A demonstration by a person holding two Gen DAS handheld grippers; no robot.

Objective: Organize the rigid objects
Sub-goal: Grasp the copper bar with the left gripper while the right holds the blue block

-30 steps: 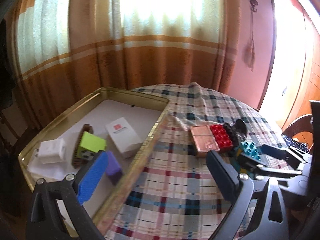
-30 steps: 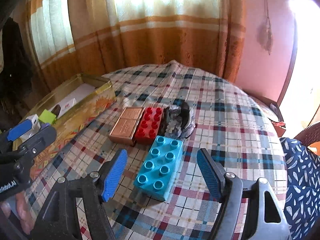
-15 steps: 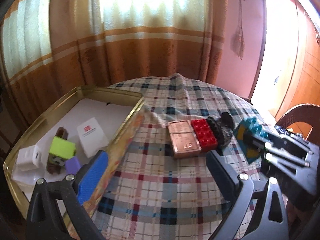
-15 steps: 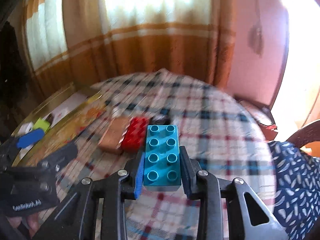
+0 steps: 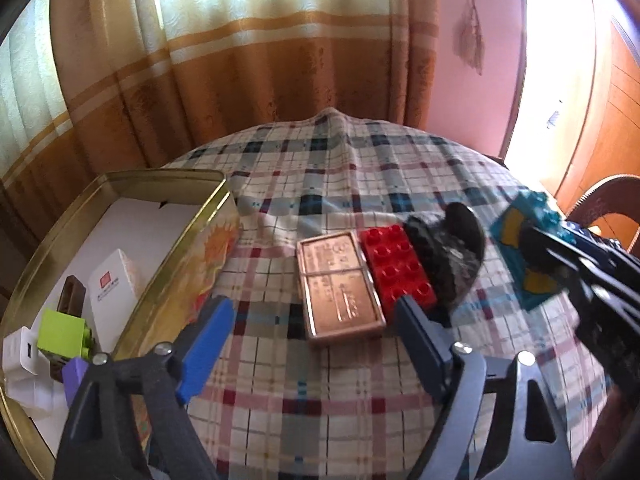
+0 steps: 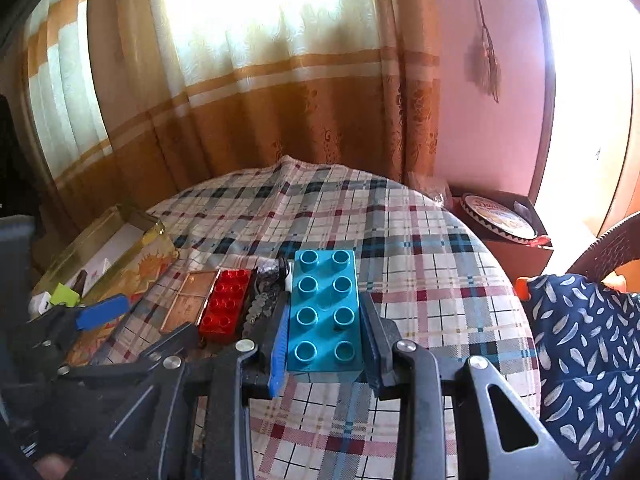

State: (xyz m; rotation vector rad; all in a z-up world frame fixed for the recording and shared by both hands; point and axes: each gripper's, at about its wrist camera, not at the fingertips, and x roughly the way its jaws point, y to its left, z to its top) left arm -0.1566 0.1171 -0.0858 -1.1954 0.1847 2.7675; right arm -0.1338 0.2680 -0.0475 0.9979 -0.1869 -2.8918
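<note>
Lifted off the cloth (image 6: pixel 420 240) since a second ago, the teal brick (image 6: pixel 325 312) sits clamped in the right gripper (image 6: pixel 325 344). Left gripper (image 5: pixel 312 344), jaws closing on nothing, now hangs before the copper case (image 5: pixel 340 284), tin (image 5: pixel 168 280) alongside.

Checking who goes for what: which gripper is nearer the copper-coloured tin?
Left. The left gripper hangs just short of the copper-coloured tin, jaws closing with nothing between them. The right gripper is off beyond it, clamping the teal brick.
</note>
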